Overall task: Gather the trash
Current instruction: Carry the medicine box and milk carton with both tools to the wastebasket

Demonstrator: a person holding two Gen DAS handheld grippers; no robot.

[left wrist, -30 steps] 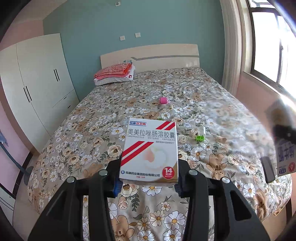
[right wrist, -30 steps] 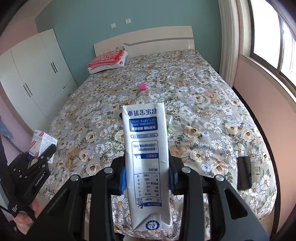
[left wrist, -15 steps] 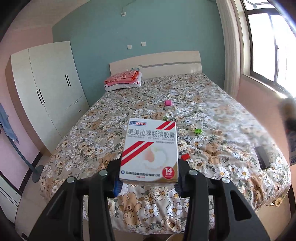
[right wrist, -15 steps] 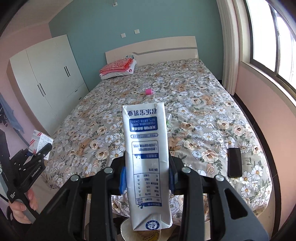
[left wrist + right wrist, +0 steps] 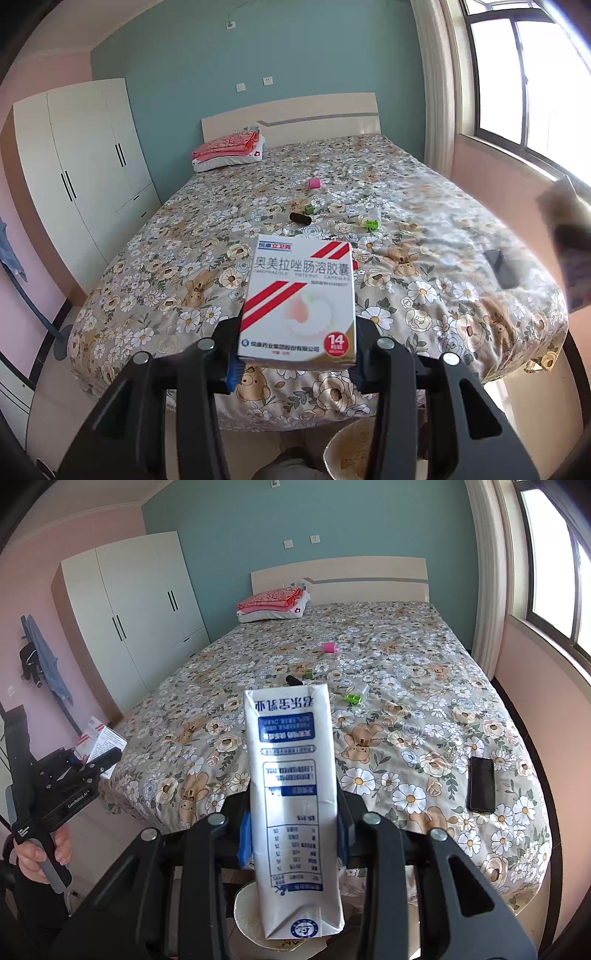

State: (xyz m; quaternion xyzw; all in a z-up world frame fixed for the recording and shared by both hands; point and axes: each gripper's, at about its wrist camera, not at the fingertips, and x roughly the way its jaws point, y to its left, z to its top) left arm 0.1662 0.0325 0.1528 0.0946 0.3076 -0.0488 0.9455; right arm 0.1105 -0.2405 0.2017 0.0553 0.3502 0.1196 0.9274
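Observation:
My left gripper [image 5: 295,354] is shut on a white medicine box [image 5: 300,301] with red stripes, held off the foot of the bed; it also shows in the right wrist view [image 5: 98,740]. My right gripper [image 5: 293,834] is shut on a white and blue milk carton [image 5: 293,801], held upside down above a round bin [image 5: 245,912] on the floor. The bin's rim shows in the left wrist view [image 5: 345,448] too. On the floral bedspread [image 5: 406,709] lie a pink item [image 5: 330,647], a black cylinder [image 5: 300,218] and green bits [image 5: 353,698].
A black phone [image 5: 481,784] lies near the bed's right edge. Folded pink bedding [image 5: 273,602] sits by the headboard. A white wardrobe [image 5: 140,613] stands left. A window and pink wall run along the right. Clothes [image 5: 44,661] hang at far left.
Both grippers have pulled back from the bed with their items. More of the bed's foot and floor shows, and the bin has come into view below.

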